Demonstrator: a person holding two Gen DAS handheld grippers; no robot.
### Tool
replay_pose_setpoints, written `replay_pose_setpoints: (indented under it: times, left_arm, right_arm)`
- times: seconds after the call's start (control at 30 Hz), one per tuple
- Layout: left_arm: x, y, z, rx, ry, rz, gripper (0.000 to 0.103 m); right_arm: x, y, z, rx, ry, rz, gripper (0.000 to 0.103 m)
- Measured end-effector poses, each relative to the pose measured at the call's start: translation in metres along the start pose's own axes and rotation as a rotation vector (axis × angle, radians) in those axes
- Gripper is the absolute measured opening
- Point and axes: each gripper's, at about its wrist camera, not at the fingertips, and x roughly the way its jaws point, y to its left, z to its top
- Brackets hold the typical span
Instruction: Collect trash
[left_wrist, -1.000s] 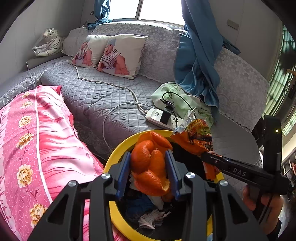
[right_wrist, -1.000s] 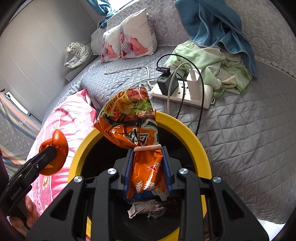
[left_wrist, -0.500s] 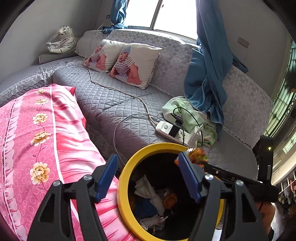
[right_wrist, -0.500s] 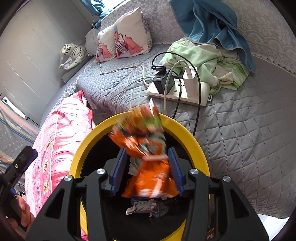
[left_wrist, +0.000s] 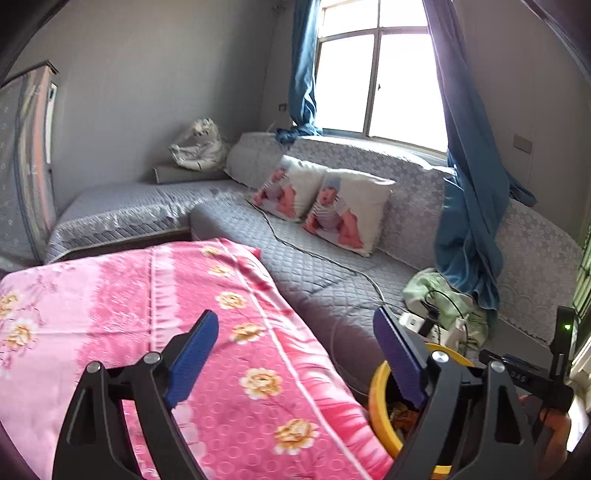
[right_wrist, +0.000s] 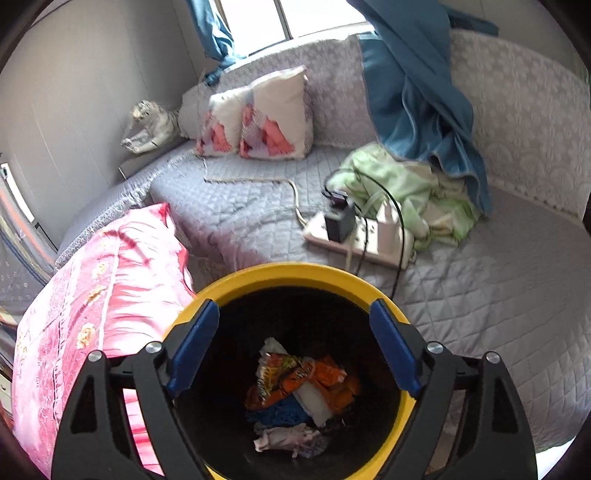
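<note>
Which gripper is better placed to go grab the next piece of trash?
Probably left. The left gripper is open and faces the pink quilt and sofa; the right gripper, also open, hangs over the yellow-rimmed bin.

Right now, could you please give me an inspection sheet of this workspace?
Surface: grey quilted sofa beside a pink floral quilt.
Job's things: yellow-rimmed bin holds an orange snack wrapper, white paper and blue scraps.
Clutter: green cloth, two baby-print pillows, toy tiger.
Grippers: left gripper open and empty above the quilt; right gripper open and empty above the bin.
Cables: power strip with plugged chargers; cords trail across the sofa.
Surroundings: blue curtains, window.
</note>
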Motion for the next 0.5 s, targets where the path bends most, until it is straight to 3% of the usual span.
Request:
replay_pose_setpoints:
  times: [0.1, 0.3, 0.5]
  left_arm:
    - [-0.036, 0.03, 0.003, -0.031, -0.075, 0.063, 0.095]
    - [-0.097, 0.069, 0.004, -0.01, -0.195, 0.187, 0.095]
    - [-0.143, 0.088, -0.017, 0.075, -0.24, 0.33, 0.095]
  right_arm:
    - [-0.018, 0.026, -0.004, -0.035, -0.088, 0.026, 0.09]
    - [-0.054, 0.089, -0.014, -0.141, -0.221, 0.112, 0.095]
    - [-0.097, 0.153, -0.031, -0.238, -0.3, 0.291, 0.095]
